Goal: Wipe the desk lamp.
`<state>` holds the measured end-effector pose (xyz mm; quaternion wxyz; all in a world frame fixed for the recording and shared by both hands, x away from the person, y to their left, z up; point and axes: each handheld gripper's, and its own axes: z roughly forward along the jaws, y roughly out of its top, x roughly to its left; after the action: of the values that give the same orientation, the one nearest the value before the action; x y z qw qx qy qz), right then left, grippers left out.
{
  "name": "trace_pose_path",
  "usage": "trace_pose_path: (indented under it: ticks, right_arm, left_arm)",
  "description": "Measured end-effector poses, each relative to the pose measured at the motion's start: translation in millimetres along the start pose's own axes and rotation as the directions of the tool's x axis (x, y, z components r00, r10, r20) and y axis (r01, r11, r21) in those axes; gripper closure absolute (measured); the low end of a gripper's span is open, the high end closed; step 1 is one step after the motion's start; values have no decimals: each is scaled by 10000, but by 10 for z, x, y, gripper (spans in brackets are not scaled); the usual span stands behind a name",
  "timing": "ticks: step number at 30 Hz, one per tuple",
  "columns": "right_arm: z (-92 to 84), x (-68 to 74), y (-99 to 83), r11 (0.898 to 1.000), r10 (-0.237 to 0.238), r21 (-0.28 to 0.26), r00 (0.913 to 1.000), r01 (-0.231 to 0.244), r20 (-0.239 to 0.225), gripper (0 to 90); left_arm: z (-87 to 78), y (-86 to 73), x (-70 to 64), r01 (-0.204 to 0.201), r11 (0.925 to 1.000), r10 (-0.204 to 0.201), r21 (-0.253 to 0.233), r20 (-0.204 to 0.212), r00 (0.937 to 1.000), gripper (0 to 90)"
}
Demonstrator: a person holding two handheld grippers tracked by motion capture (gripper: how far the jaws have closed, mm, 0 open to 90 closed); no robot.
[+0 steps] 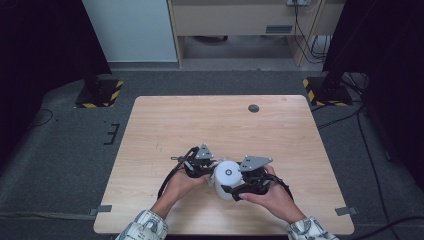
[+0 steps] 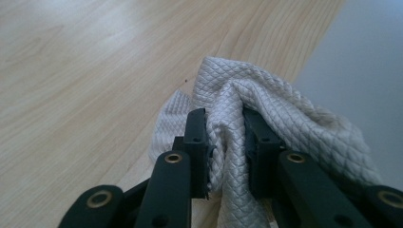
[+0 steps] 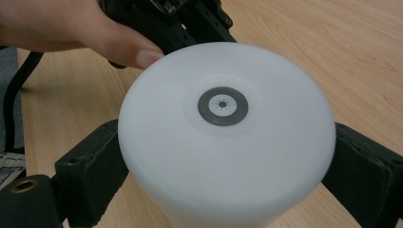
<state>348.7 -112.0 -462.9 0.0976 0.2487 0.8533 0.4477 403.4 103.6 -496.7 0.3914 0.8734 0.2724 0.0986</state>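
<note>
Work in hand: wiping a white cylinder (image 1: 226,178) with a quilted cloth (image 2: 266,118), judged from what each claw carries.
Left claw (image 1: 209,170): closed on the cloth, a bunched fold pinched between its two black jaws; the rest of the cloth spills out past the tips.
Right claw (image 1: 231,191): clamped around the cylinder's wall, one jaw on each side, in the right gripper view just below the top rim.
Cylinder: near the middle of the counter (image 1: 210,120), toward its near edge, between the two hands; whether its base rests on the counter or hangs just above cannot be told.
Long axis: roughly upright, the flat top with its small dark ring (image 3: 222,106) tipped toward the near side.
Key relation: the cylinder lies immediately right of the left claw, whose cloth sits at the cylinder's left wall; actual contact cannot be confirmed.
Nearer hand: the left, for wiping; the right hand is taken up with holding.
Next move, as a judgement: a short push rightward should press the cloth onto the wall.
</note>
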Motion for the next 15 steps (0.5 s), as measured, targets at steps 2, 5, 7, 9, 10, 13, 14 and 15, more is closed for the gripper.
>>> trace_pose_path:
  ticks: [2,5,7,9,10,13,14,15]
  right_arm:
    - [7,-5,4,10000,-31,4,10000,31,-39,89]
    - [12,-3,6,10000,-11,2,10000,11,-37,88]
    - [19,-5,7,10000,-5,-10,10000,5,-50,88]
    - [27,-5,8,10000,28,-25,10000,-28,-44,88]
    - [29,-6,7,10000,23,-43,10000,-23,-50,88]
    - [40,-10,10,10000,11,-85,10000,-11,-27,88]
    - [46,-10,11,9999,39,-119,10000,-39,-16,88]
    - [52,-10,13,9999,62,-135,10000,-62,-8,88]
  left_arm:
    - [3,1,4,27,10000,-27,-19,21,10000,736]
    - [-39,57,24,-16,9999,16,-126,39,10000,736]
    - [-98,132,29,-103,9995,103,-307,23,9999,735]
    - [-136,180,23,-295,9993,296,-247,14,9996,735]
    - [-148,197,24,-392,9990,392,-204,-2,9992,735]
    - [-152,229,52,-579,9983,579,-12,27,9983,735]
    - [-144,237,61,-537,9986,537,-24,67,9985,735]
    - [-140,246,76,-578,9983,578,18,113,9983,735]
